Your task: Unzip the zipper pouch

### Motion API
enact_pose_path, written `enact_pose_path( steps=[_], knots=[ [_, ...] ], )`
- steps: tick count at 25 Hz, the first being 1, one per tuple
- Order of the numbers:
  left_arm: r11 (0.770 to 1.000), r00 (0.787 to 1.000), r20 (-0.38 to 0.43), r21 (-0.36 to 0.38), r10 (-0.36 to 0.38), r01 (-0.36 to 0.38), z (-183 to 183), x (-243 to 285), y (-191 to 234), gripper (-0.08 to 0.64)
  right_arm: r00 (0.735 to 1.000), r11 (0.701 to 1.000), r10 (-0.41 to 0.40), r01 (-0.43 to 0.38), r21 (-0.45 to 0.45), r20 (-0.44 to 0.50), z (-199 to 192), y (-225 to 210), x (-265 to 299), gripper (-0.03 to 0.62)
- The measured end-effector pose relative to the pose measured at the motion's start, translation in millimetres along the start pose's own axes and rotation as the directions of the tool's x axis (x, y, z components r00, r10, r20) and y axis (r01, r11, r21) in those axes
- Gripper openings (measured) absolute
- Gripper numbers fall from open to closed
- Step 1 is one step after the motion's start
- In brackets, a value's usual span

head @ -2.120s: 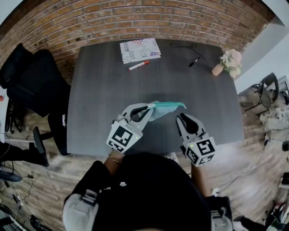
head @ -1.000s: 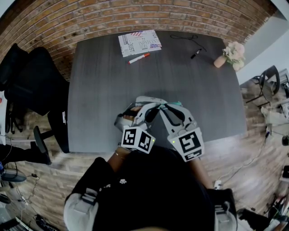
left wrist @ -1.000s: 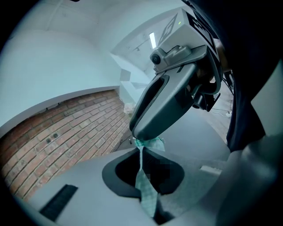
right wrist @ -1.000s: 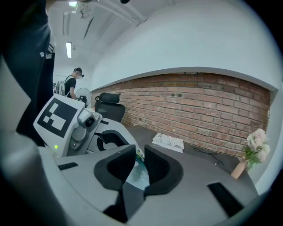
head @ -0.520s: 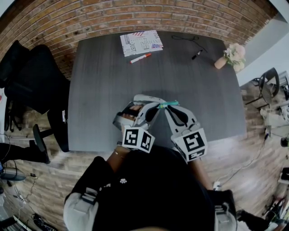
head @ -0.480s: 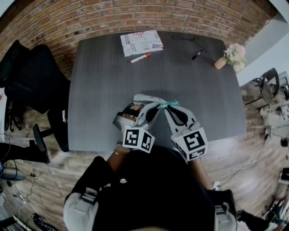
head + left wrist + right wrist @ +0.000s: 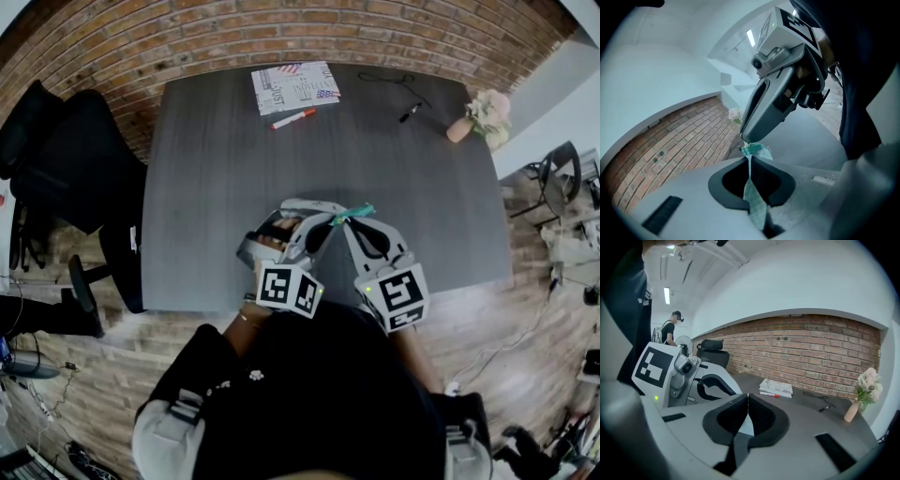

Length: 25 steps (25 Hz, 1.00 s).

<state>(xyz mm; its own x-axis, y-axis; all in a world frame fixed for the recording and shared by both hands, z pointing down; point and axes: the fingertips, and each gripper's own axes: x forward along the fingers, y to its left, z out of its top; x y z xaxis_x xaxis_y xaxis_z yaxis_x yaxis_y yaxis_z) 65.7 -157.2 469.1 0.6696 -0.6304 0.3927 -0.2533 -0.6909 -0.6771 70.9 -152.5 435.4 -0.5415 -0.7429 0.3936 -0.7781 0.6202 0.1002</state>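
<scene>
Left hand-held gripper [image 7: 750, 159] clamps pouch [image 7: 355, 213] — right hand-held gripper [image 7: 747, 398] just closed, seemingly likewise.

a dark table [image 7: 216, 187] stands against a brick wall [image 7: 281, 33]. at its far edge lies a booklet [image 7: 294, 87], with a red marker [image 7: 292, 119] just beside it. further right are a thin cable [image 7: 380, 79], a black pen [image 7: 407, 112] and a vase of flowers [image 7: 478, 116]. a black chair [image 7: 66, 169] sits left of the table.
</scene>
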Motion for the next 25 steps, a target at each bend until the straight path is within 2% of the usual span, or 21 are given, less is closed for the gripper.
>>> enact_pose_path(
  steps=[11, 25],
  knots=[
    [1.0, 1.0, 0.016, -0.023, -0.012, 0.013, 2, 0, -1, 0.006, 0.998, 0.997, -0.063, 0.062, -0.034, -0.016, -5, -9, -2, 0.002],
    [0.998, 0.999, 0.026, -0.054, -0.023, 0.024, -1, 0, 1, 0.006, 0.997, 0.997, -0.076, 0.076, -0.01, -0.026, -9, -17, 3, 0.002]
  ],
)
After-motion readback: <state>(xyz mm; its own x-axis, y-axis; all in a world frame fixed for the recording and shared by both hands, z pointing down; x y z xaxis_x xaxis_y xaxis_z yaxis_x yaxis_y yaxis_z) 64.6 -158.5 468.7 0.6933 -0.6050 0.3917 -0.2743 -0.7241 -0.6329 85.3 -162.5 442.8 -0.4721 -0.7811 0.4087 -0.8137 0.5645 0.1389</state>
